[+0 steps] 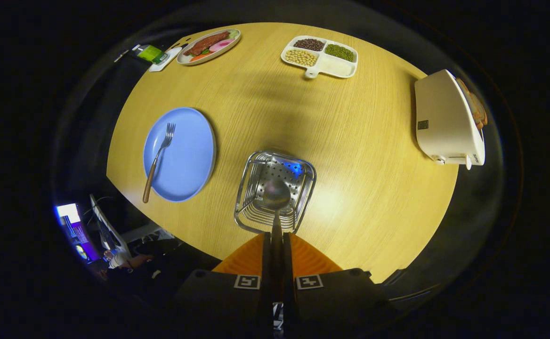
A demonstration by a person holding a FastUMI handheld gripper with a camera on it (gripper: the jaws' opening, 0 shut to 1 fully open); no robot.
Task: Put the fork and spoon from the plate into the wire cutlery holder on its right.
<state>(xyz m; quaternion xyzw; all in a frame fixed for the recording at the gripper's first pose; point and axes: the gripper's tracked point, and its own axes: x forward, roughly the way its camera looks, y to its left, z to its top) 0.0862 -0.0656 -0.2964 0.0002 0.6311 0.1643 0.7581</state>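
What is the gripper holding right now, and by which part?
The gripper is shut on the spoon, gripping its handle, with the bowl hanging over the wire holder.

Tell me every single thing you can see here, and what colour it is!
table: 1, light wood, under everything.
plate: 1, blue, left of the wire cutlery holder.
fork: 1, silver with a brown handle, lying on the plate.
wire cutlery holder: 1, silver, just ahead of the tongs.
spoon: 1, silver, bowl over the holder, handle between the tongs' fingers.
divided tray: 1, white, with dark, green and yellowish beans, far side of the table.
food plate: 1, white, with meat and vegetables, far side, beyond the blue plate.
toaster: 1, white, right of the holder.
tongs: 1, shut on the spoon handle.
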